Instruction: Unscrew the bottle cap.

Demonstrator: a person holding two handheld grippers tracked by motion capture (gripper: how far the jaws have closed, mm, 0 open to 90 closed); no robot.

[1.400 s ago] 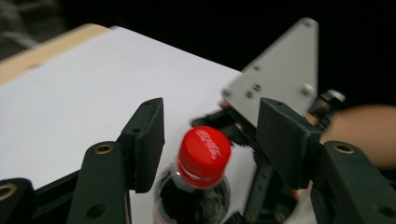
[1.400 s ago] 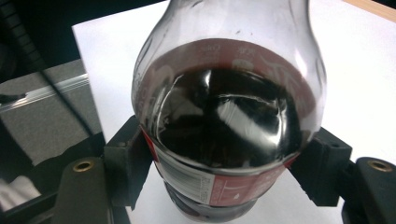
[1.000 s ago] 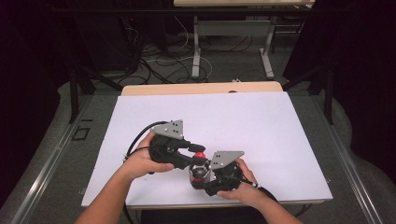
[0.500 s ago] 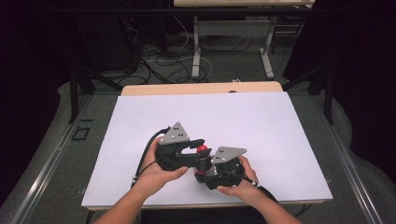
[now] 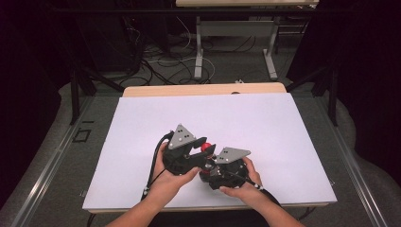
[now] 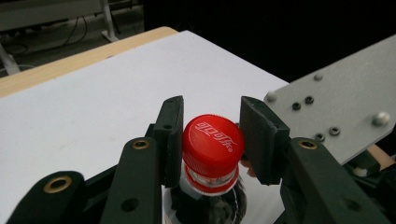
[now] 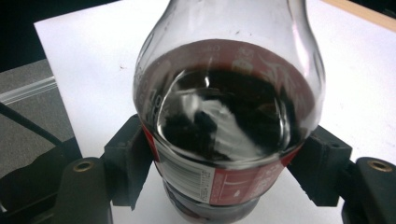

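1. Bottle [image 7: 224,116], near the desk's [image 5: 265,118] front edge, clamped at its body by the right gripper [image 7: 224,186], steadying it.
2. Left gripper [image 6: 212,140]: fingers [image 6: 170,135] closed on the red cap [image 6: 212,140], apparently to twist it.

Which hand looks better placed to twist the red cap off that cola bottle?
The left. The left gripper already has its jaws around the red cap, while the right gripper clamps the bottle body, steadying it.

- The white table [image 5: 265,123] lies bare behind and to both sides of the hands.
- Near the front edge, the cola bottle [image 7: 229,116] stands between both tongs.
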